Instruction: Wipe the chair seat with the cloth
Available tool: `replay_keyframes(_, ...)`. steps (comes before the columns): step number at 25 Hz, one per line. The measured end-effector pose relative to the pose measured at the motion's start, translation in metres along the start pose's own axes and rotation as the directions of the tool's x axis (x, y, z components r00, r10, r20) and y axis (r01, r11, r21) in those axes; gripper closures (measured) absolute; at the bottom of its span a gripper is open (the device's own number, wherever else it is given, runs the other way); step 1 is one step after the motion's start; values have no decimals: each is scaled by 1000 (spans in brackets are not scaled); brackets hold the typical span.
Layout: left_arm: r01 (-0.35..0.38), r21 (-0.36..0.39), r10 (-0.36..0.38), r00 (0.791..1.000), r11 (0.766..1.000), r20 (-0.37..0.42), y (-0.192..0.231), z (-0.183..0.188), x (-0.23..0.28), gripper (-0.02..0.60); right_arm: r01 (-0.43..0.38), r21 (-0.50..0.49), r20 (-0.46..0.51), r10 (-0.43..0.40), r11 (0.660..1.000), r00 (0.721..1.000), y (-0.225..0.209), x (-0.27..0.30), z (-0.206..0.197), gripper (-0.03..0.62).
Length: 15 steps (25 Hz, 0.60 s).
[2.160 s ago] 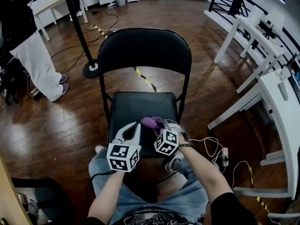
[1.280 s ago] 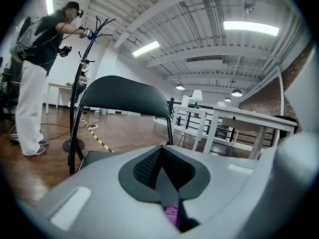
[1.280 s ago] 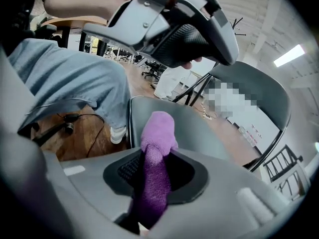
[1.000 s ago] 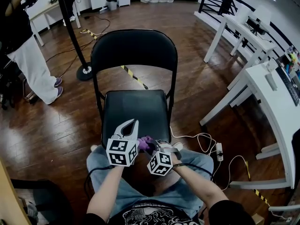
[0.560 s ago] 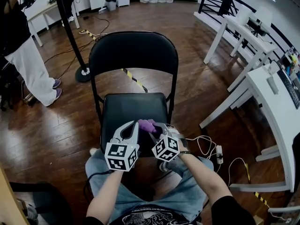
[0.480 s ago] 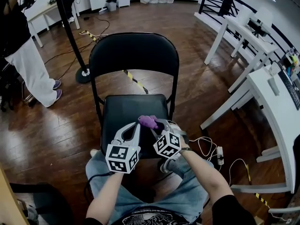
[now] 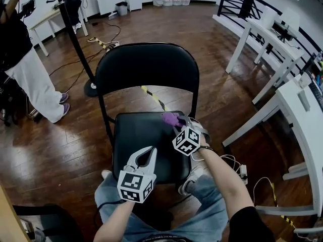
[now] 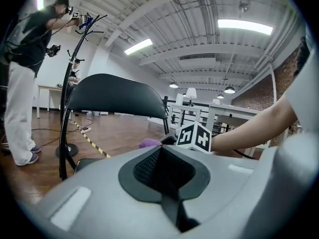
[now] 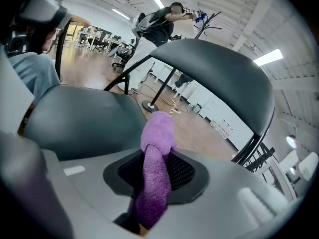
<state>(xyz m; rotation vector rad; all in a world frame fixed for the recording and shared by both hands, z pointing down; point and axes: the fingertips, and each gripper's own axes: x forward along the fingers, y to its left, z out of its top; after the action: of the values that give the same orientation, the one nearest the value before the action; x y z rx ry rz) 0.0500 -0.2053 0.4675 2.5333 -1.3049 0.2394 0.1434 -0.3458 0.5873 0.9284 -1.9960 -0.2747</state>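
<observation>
My left claw [image 7: 150, 153] hovers over the front edge of the chair seat [image 7: 141, 135], at 6 o'clock, its jaws pressed together with nothing between them. My right claw [image 7: 177, 125] is clamped on the purple cloth [image 7: 171, 119], which runs up between the jaws and bulges past their tips toward 11 o'clock. The cloth sits over the seat's far right part, about 2 o'clock from its middle, just short of the chair back [image 7: 146, 67].
</observation>
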Motion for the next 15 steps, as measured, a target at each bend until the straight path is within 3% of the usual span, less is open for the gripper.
replay_keyframes(7,-20,-2,20,1000,1000,-10,18,0,3,578,48,157,-56,-40,986,998,-20,35,-14,502)
replay_keyframes(15,-28,-10,28,999,1000,-35,22,-13,7,578,57,138,-107,-42,989,993,-4,47,-26,502)
